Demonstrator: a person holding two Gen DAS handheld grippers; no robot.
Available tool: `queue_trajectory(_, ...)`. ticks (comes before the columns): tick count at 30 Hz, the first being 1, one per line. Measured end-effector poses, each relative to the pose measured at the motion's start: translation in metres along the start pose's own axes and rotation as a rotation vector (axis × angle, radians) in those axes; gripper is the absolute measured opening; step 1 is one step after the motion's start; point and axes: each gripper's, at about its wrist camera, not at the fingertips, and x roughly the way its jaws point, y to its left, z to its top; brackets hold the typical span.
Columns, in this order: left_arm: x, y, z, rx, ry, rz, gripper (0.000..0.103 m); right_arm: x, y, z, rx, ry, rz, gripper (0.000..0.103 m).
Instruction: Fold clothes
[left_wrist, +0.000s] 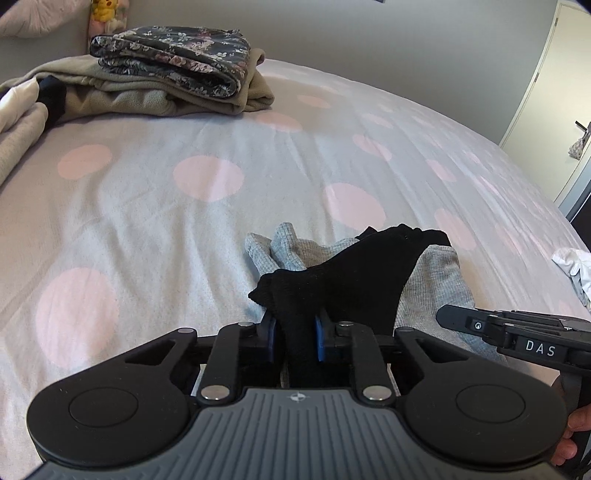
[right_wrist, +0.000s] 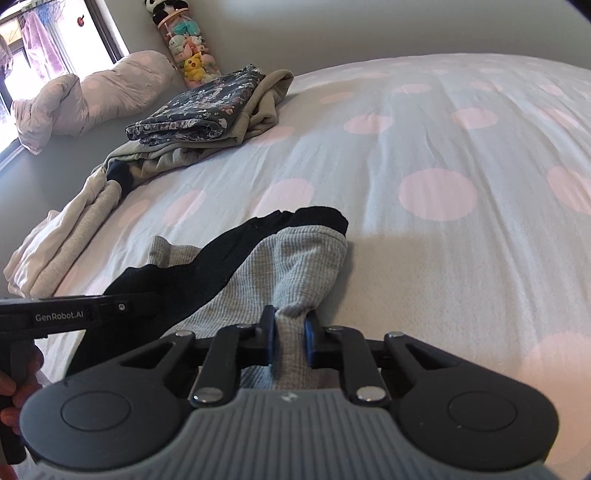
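Grey waffle-knit garment (right_wrist: 295, 258) with black garment (left_wrist: 354, 273) draped across it, both bunched on the near part of the pink-dotted bedspread (left_wrist: 184, 206). Left gripper (left_wrist: 294, 334) clamped on a black fold; right gripper (right_wrist: 290, 341) clamped on a grey fold, both held low and side by side. Folded floral garment (left_wrist: 173, 55) atop beige pile (left_wrist: 140, 98), far left.

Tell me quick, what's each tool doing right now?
Left tool: shut on the black fabric.
Right tool: shut on the grey waffle-knit fabric.
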Motion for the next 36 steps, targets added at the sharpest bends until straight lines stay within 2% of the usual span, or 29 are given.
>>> queue_trajectory(10,-0.027,-0.013,0.003,0.072,-0.059,0.024,0.015,-0.034,0.024,0.007,-0.063,-0.059,-0.025,0.014)
queue_trajectory(17,-0.058,-0.018,0.008,0.078,-0.121,0.025,0.015,-0.062,0.044,0.012,-0.109,-0.105,-0.043,0.013)
queue_trajectory(22,-0.093,-0.021,0.011,0.075,-0.204,0.021,0.015,-0.089,0.063,0.019,-0.146,-0.16,-0.044,0.012)
queue_trajectory(29,-0.153,-0.007,0.022,0.077,-0.345,0.036,0.014,-0.121,0.11,0.037,-0.234,-0.253,-0.016,0.012)
queue_trajectory(36,-0.213,0.039,0.043,0.079,-0.459,0.102,0.014,-0.129,0.186,0.064,-0.336,-0.323,0.054,0.011)
